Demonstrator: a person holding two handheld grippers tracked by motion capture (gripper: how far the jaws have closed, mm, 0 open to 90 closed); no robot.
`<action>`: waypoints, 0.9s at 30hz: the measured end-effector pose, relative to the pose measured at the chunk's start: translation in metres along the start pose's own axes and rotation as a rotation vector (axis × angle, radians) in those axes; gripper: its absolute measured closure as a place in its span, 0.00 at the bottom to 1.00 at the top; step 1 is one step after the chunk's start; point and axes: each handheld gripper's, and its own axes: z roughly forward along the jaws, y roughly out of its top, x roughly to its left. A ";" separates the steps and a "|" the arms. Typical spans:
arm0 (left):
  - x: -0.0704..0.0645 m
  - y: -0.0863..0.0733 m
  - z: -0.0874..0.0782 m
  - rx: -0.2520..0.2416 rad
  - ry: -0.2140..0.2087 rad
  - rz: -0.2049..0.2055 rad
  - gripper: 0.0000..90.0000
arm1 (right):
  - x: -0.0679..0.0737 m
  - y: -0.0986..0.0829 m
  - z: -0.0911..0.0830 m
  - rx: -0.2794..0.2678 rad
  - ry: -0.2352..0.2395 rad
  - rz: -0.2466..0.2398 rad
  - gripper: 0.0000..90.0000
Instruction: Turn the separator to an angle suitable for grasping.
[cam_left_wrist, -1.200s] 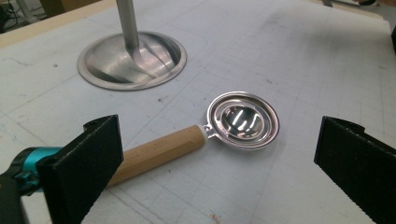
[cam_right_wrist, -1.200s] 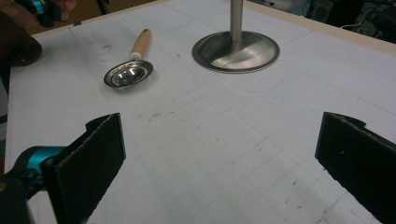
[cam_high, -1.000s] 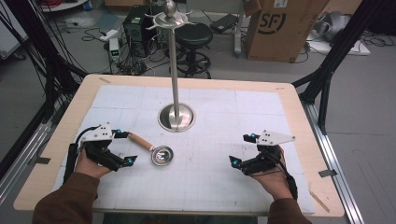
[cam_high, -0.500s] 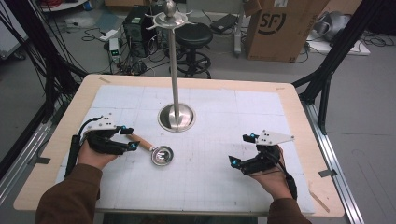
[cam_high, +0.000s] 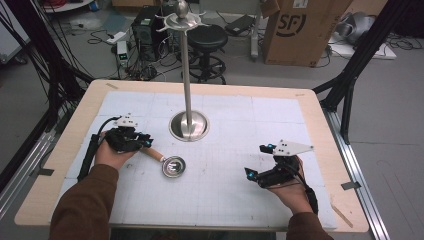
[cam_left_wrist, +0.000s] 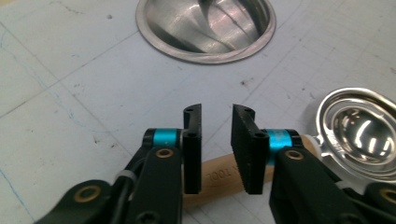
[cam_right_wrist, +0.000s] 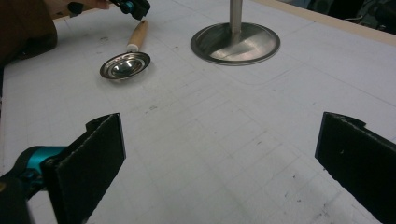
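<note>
Left hand-held gripper (cam_left_wrist: 215, 140) hovers over the ladle (cam_high: 167, 162)'s wooden handle, jaws slightly apart, not gripping

Small steel ladle with wooden handle (cam_high: 167, 163) is lying on white gridded table mat (cam_high: 240, 200), in front-left of tall steel stand's round base (cam_high: 189, 125); left gripper (cam_high: 145, 141) is sitting over handle, right gripper (cam_high: 256, 161) well apart at right.

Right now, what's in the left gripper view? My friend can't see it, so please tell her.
The left tool hangs open over the wooden handle of a small shiny metal strainer, one black jaw on each side, not clamped. Behind them on the white gridded mat sits the round steel base of a stand.
</note>
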 end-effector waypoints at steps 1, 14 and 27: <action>0.001 -0.001 0.002 0.009 0.005 0.000 0.84 | 0.000 0.000 0.000 0.000 0.000 0.001 0.00; 0.010 -0.010 0.011 0.065 0.029 -0.016 0.98 | -0.001 -0.004 -0.002 0.007 -0.009 0.002 0.00; 0.008 -0.016 0.004 0.084 0.015 -0.022 0.99 | 0.000 -0.005 -0.004 0.014 -0.011 -0.001 0.00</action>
